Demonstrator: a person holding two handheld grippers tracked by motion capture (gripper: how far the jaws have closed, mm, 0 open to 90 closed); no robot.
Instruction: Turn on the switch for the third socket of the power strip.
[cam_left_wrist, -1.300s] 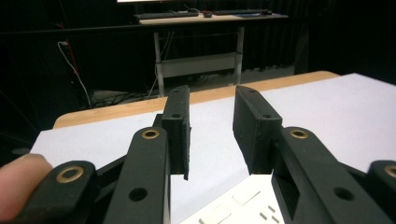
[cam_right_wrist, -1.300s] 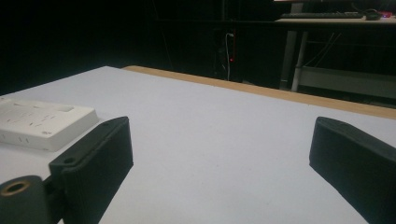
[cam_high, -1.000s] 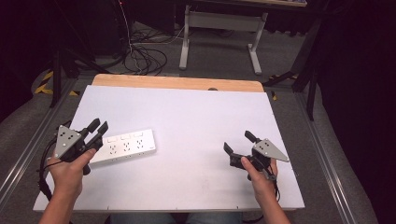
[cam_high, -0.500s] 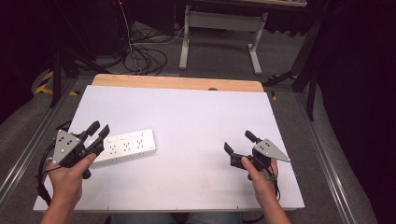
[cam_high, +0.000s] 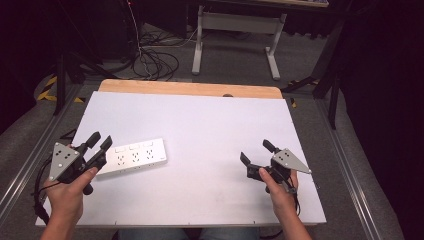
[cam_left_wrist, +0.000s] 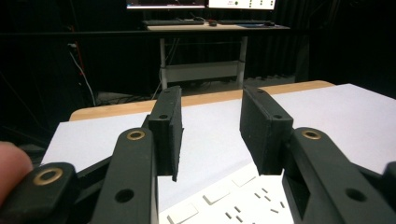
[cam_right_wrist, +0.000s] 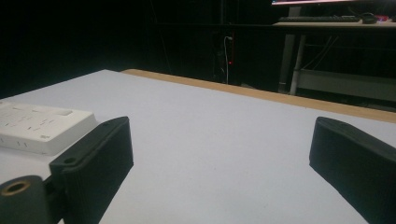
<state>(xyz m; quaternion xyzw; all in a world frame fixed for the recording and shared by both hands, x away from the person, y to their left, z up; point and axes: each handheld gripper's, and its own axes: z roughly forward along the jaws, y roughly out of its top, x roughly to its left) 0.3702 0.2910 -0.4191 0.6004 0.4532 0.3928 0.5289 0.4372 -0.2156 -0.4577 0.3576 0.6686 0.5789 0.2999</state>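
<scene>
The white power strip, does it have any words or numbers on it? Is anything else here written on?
No text can be read.
power strip: tiny grey marks beside the sockets and a small mark on its side, too small and blurred to read.
monitors in the background: bright strips with dots, unreadable.
table: plain white, no writing.

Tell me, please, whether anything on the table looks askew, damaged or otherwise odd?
Only slightly: the white power strip lies at a slant to the table edges, near the left gripper. No cord shows on it. Nothing looks damaged or spilled.
</scene>
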